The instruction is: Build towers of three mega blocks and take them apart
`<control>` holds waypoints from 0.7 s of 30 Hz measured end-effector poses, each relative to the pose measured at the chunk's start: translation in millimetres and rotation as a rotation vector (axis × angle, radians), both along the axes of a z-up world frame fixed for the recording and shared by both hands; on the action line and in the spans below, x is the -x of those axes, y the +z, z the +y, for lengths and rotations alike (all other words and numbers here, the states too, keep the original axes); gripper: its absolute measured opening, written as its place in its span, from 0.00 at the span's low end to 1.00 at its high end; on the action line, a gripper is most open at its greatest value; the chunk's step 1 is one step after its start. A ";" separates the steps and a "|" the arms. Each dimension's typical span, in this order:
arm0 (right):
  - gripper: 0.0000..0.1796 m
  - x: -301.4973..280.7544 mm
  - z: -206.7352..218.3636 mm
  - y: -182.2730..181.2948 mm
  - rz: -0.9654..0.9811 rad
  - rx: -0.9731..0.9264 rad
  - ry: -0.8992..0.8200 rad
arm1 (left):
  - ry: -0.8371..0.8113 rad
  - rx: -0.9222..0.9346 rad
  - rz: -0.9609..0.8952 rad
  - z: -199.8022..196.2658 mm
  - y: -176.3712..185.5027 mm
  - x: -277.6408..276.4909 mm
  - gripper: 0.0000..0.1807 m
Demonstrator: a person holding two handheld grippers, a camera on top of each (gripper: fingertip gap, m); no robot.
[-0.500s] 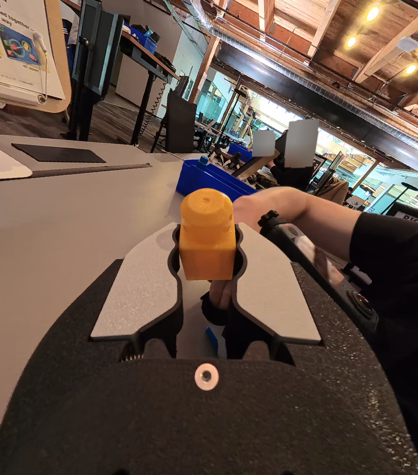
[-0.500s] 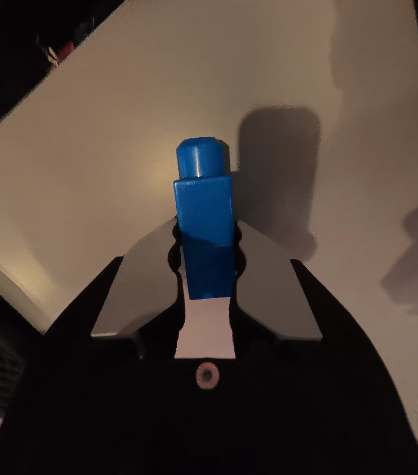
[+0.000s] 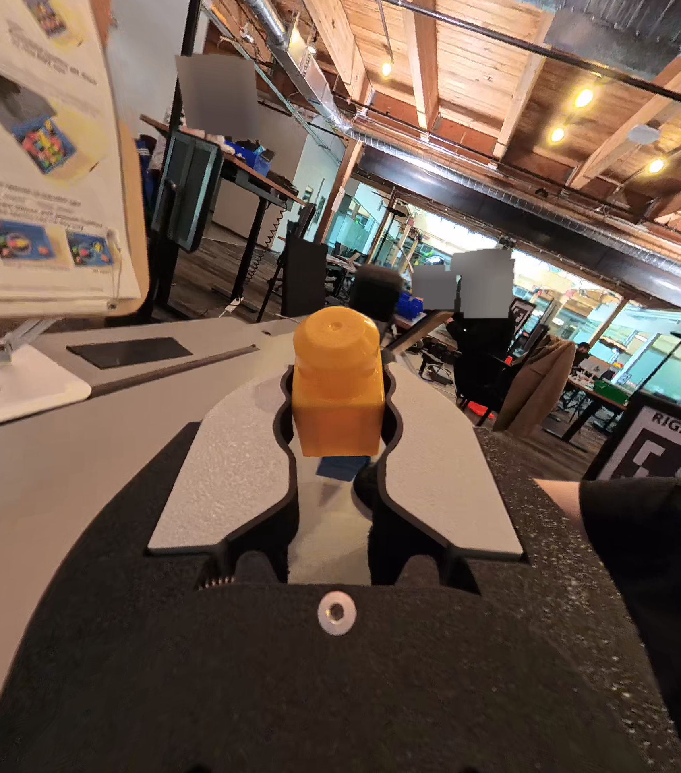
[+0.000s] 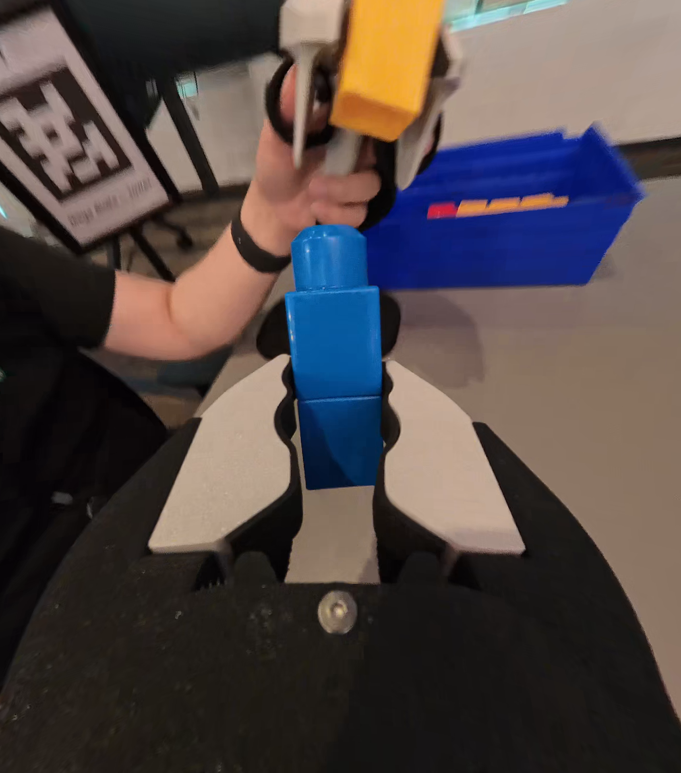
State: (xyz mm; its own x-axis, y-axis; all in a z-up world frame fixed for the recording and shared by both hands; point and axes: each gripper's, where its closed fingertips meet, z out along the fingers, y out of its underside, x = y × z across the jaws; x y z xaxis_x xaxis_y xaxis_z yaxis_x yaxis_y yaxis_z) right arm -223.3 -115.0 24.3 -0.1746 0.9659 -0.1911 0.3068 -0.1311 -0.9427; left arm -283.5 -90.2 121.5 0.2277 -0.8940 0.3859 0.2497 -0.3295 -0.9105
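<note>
My left gripper (image 3: 336,376) is shut on an orange block (image 3: 336,414), stud pointing away. A sliver of blue block (image 3: 340,466) shows just beneath it. My right gripper (image 4: 336,368) is shut on a stack of two blue blocks (image 4: 334,343), gripping near the seam, with the stud end pointing away. In the right wrist view the left gripper (image 4: 372,104) hangs above and beyond the blue stack with the orange block (image 4: 384,62) in it, its open bottom facing the blue stud with a gap between them.
A blue bin (image 4: 497,242) stands on the grey table (image 4: 560,376) behind the blocks. A marker board (image 4: 50,125) stands at the left, and also shows in the left wrist view (image 3: 673,447). A stand with instruction sheets (image 3: 37,167) is at the far left. The person's forearm (image 4: 204,301) crosses in front.
My right gripper has swung up from facing the table to facing the bin and the left gripper. My left gripper has risen and turned; the hand in front of it is gone from its view.
</note>
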 end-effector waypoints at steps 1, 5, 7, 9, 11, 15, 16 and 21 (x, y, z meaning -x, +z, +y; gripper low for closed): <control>0.20 -3.6 7.4 13.9 0.045 0.026 -0.016 | -0.017 -0.025 0.006 -1.2 15.5 -6.6 0.22; 0.20 -13.6 19.7 51.2 0.200 0.057 -0.061 | -0.084 -0.098 0.040 -2.4 62.9 -39.1 0.22; 0.20 -16.7 17.0 57.6 0.250 0.103 -0.046 | -0.108 -0.099 0.063 -1.6 72.1 -55.8 0.22; 0.20 -20.1 19.9 57.9 0.285 0.126 -0.072 | -0.102 -0.093 0.100 1.1 70.9 -69.0 0.22; 0.20 -22.7 25.5 57.0 0.309 0.141 -0.106 | -0.082 -0.089 0.152 4.9 59.9 -77.5 0.22; 0.20 -20.9 27.0 48.6 0.321 0.174 -0.119 | -0.030 -0.032 0.165 18.7 34.5 -79.3 0.22; 0.20 -18.7 28.4 43.2 0.306 0.176 -0.128 | -0.038 -0.008 0.157 20.6 34.8 -78.1 0.22; 0.20 -8.4 26.4 35.7 0.312 0.231 -0.121 | 0.022 -0.053 0.243 21.1 23.5 -70.8 0.21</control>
State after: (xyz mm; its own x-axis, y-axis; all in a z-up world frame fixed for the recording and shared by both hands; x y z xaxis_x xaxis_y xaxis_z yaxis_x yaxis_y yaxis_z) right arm -214.9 -88.7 60.1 -0.1462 0.9207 -0.3617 -0.0196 -0.3683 -0.9295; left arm -212.7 -69.1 145.1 0.3276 -0.9054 0.2699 0.0284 -0.2761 -0.9607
